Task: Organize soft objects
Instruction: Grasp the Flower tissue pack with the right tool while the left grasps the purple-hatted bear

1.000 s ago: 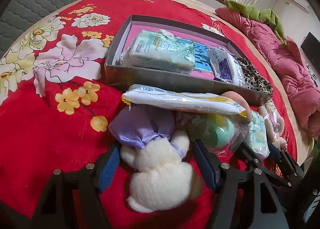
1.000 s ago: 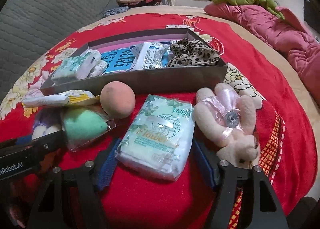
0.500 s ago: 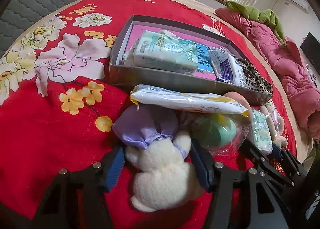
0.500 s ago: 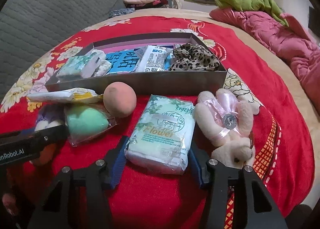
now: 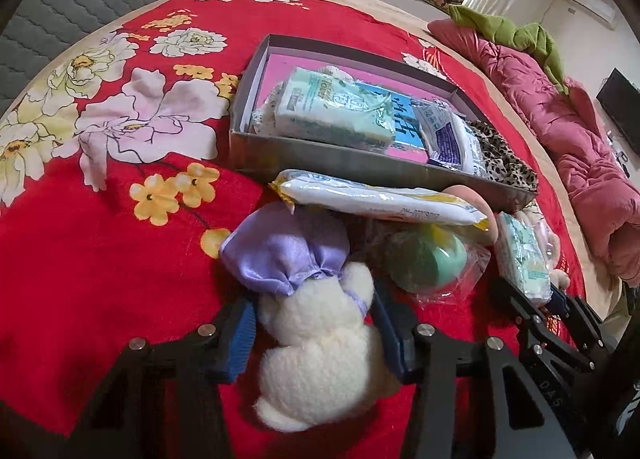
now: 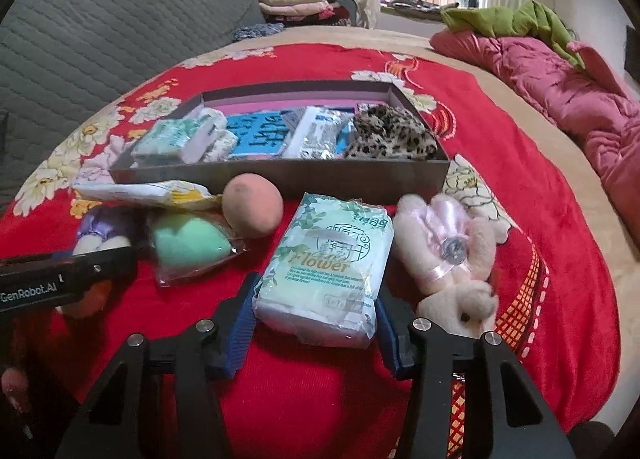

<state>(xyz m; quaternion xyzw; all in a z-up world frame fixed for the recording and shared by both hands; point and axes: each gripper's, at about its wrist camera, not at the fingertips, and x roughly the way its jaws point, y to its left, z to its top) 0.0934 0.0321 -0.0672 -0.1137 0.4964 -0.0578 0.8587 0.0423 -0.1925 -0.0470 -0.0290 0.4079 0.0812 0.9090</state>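
Both claws have narrowed: left claw (image 5: 316, 333) around plush (image 5: 320, 359), right claw (image 6: 316, 329) around tissue pack (image 6: 328, 271).

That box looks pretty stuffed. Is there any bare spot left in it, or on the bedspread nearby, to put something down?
In the box, pink floor shows only along the far wall, behind the tissue pack and leopard-print cloth. The red bedspread lies bare left of the box and the white plush toy. The strip before the box's front wall is crowded.
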